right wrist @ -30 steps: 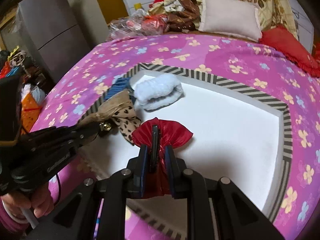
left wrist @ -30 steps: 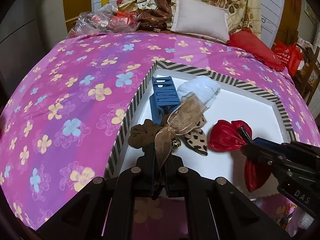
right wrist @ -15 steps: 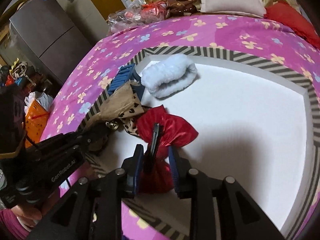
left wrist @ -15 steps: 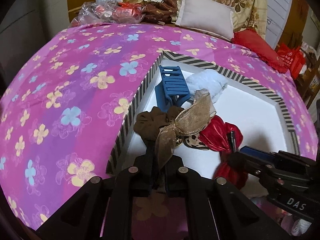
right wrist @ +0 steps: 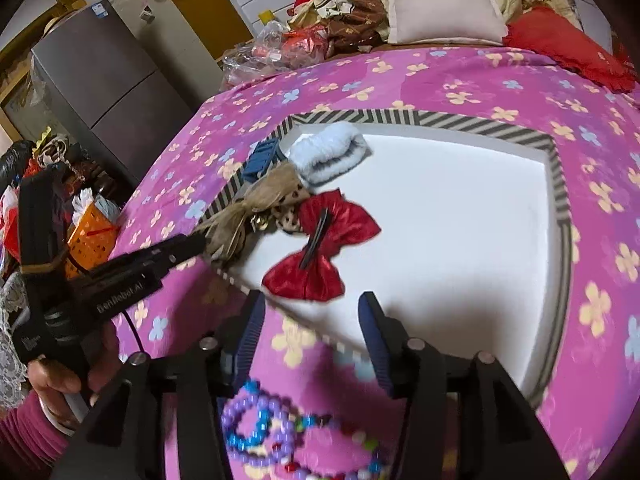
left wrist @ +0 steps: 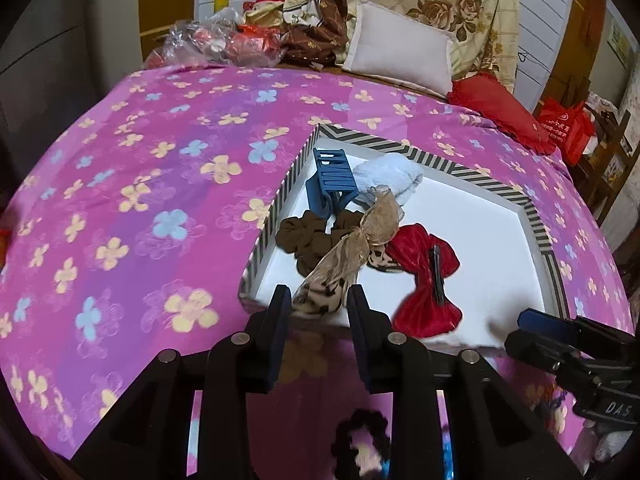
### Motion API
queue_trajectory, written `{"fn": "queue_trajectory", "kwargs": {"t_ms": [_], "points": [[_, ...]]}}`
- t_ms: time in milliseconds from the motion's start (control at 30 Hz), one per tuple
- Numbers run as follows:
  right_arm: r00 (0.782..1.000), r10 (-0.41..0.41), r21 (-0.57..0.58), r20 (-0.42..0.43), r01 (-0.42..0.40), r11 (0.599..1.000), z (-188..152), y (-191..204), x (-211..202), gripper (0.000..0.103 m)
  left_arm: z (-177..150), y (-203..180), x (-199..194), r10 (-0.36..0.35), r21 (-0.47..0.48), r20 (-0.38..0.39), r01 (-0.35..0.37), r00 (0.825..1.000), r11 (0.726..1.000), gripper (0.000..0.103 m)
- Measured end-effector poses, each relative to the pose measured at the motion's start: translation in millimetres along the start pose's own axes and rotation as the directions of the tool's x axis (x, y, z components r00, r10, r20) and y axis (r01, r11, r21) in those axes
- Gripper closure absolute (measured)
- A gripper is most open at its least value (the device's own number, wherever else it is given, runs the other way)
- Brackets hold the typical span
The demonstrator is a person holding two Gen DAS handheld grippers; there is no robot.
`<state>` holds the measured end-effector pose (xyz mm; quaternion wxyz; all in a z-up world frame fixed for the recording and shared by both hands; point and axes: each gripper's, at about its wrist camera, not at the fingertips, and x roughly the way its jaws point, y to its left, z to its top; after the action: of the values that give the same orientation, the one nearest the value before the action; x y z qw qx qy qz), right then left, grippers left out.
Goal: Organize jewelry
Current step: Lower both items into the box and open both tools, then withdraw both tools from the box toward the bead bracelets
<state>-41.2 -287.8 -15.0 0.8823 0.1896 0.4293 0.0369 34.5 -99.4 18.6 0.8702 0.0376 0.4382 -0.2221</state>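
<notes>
Left tongs (left wrist: 316, 300) opening, leopard bow (left wrist: 320, 288) tail between them (pads apart); right tongs (right wrist: 310, 312) opening, empty, red bow (right wrist: 320, 248) just ahead in tray (right wrist: 420, 120).

Left gripper (left wrist: 318, 298) jaws opening, gauze bow (left wrist: 352, 240) let go in tray (left wrist: 532, 216) | right gripper (right wrist: 310, 308) jaws opening, red bow (right wrist: 320, 240) released | both drawn back

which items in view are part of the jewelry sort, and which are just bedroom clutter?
Job:
- striped tray
- red bow clip
- tan ribbon bow, leopard tail between the opening left gripper jaws
- brown scrunchie
- blue claw clip
- light blue scrunchie
- bead bracelets
- right gripper, opening, nothing held

Clutter:
- white pillow
- red cushion
- fridge
</notes>
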Motion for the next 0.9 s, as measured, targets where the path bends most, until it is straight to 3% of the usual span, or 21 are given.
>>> {"fn": "queue_trajectory", "kwargs": {"t_ms": [333, 900], "points": [[0.999, -0.046, -0.052, 0.021, 0.047, 0.998, -34.8, 18.2, -29.6, 0.042, -24.7, -2.3, -31.8, 0.044, 0.005, 0.022, -0.044, 0.999, 0.999, 0.073], [0.998, -0.06, -0.049, 0.026, 0.061, 0.997, -71.0, 23.0, -56.2, 0.04, -62.3, -6.1, -60.0, 0.085, -0.018, 0.027, -0.085, 0.996, 0.996, 0.073]]}}
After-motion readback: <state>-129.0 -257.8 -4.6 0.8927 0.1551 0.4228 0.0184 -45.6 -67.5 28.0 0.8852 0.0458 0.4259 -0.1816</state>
